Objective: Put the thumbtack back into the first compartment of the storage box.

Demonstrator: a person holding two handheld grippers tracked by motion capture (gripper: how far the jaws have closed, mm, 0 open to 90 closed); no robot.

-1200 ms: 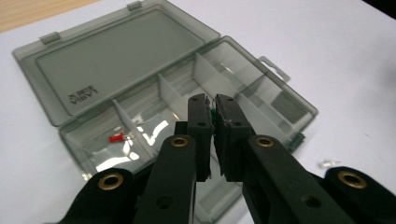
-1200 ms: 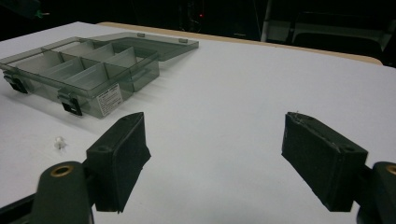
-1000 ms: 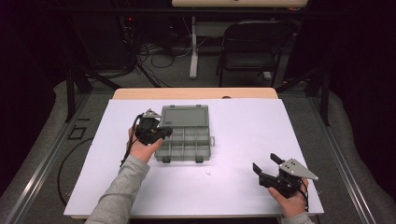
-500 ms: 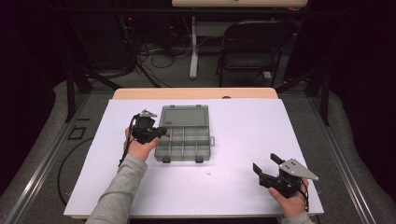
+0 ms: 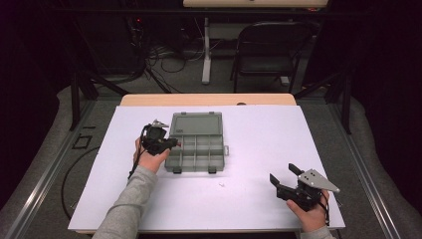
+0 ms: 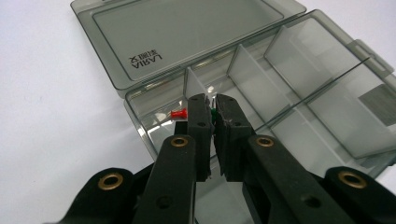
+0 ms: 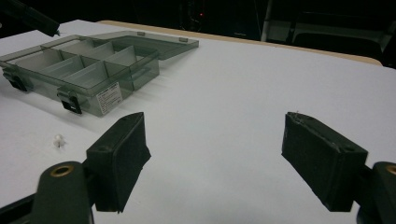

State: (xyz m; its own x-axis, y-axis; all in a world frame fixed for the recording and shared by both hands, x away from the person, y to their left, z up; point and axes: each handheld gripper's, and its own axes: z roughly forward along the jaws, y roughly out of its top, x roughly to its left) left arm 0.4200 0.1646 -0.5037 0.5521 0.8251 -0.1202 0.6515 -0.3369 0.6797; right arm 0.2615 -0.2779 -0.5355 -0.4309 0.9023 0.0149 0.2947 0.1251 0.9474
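A smoky clear compartment box (image 5: 195,168) lies open on the white table, its lid (image 6: 187,32) folded back. My left gripper (image 5: 174,143) hovers over the box's left end compartment. In the left gripper view its jaws (image 6: 211,106) are shut on a small green push pin (image 6: 213,115). A red push pin (image 6: 177,113) lies in that same compartment, just left of the jaws. My right gripper (image 5: 282,173) rests near the table's front right, open, with nothing between its pads (image 7: 215,154). A tiny clear pin (image 5: 221,185) lies on the table in front of the box.
The box (image 7: 100,100) and the clear pin (image 7: 58,140) sit to the left in the right gripper view. The white mat (image 5: 278,134) stretches bare to the right of the box. A dark chair (image 5: 268,50) and cables stand beyond the table's far edge.
My left gripper has shifted slightly at the box's left end, holding its grip. The right gripper has stayed put and open.
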